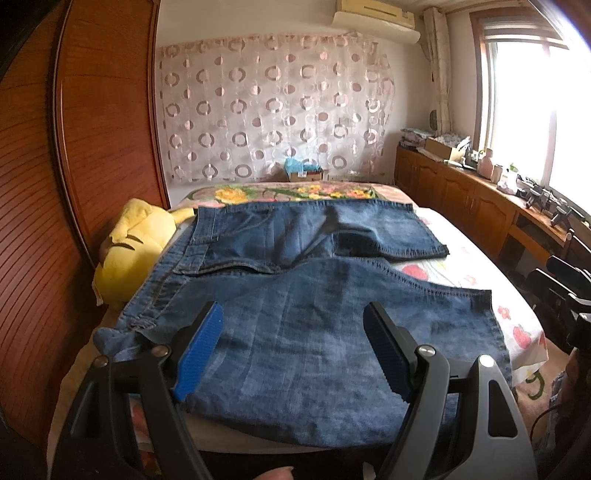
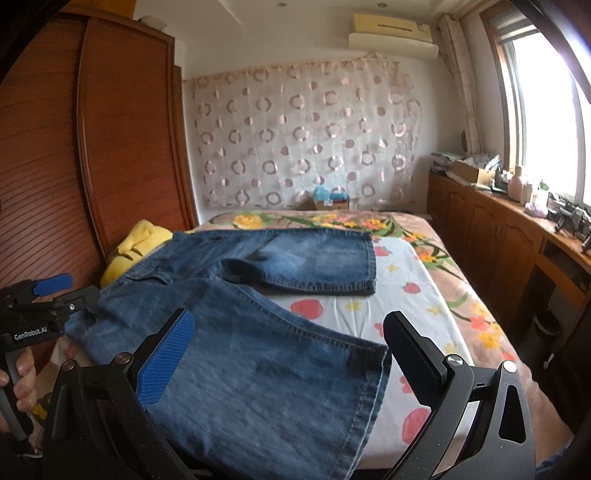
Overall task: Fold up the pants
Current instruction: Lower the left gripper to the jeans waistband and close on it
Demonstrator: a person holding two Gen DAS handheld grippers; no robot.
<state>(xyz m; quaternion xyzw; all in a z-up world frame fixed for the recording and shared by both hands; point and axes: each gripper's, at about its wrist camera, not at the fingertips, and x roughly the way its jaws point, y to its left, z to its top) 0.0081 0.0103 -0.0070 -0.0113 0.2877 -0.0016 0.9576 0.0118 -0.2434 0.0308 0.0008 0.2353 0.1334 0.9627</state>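
Both tongs, left [image 1: 293, 347] and right [image 2: 291, 356], are hovering wide open over the denim pants [image 1: 325, 332]; pinching the near leg's hem and waistband evenly should help.

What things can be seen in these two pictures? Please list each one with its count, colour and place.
jeans: 1, blue, spread flat on the bed, legs pointing right
plush toy: 1, yellow, at the bed's left edge by the waistband
bed: 1, white fruit-print sheet over a floral blanket, centre
wardrobe: 1, red-brown, left
curtain: 1, pink with circles, far wall
air conditioner: 1, cream, high on the far wall
cabinets: 1 row, brown, under the window, cluttered top
window: 1, bright, right
left gripper: open, above the near leg
right gripper: open, above the near leg's hem
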